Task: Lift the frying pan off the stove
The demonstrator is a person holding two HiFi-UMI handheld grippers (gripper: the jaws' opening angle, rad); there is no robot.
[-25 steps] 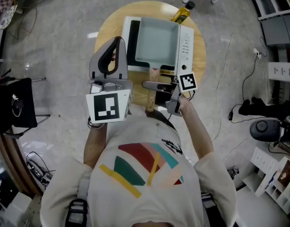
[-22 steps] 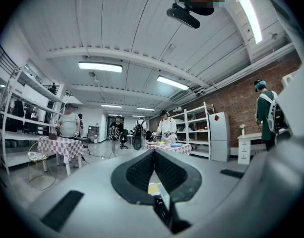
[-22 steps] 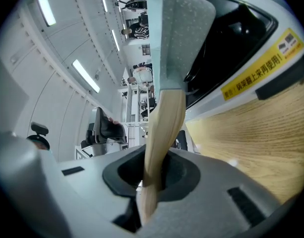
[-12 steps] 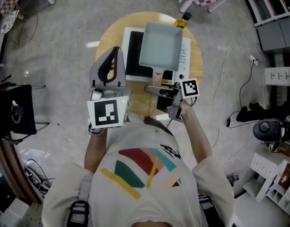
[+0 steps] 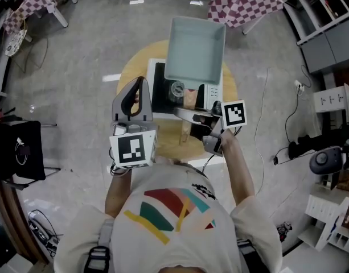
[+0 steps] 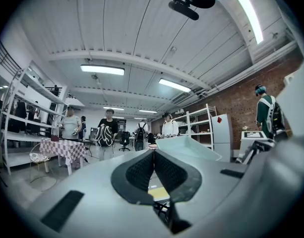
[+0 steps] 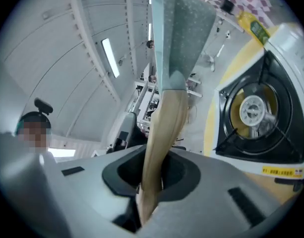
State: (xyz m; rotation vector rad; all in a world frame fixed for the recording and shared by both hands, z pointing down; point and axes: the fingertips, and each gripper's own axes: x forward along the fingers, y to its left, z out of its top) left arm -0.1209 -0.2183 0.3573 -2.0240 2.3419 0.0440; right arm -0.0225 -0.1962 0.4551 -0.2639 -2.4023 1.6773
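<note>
The square pale-green frying pan (image 5: 195, 50) hangs in the air above the white stove (image 5: 160, 73), tilted, its underside toward the right gripper view (image 7: 181, 29). My right gripper (image 5: 188, 114) is shut on the pan's wooden handle (image 5: 189, 98), which runs between the jaws (image 7: 154, 175). The bare burner (image 5: 175, 89) shows under the pan (image 7: 253, 108). My left gripper (image 5: 139, 84) is held left of the stove, away from the pan, its pads pressed together on nothing (image 6: 152, 157).
The stove sits on a round wooden table (image 5: 128, 73). A yellow oil bottle (image 7: 253, 26) stands behind the stove. Checkered tables (image 5: 242, 1) stand farther off, a black chair (image 5: 17, 152) at the left, shelves and floor cables at the right.
The pan has risen off the stove in my right gripper, uncovering the burner. My left gripper has stayed about where it was.
</note>
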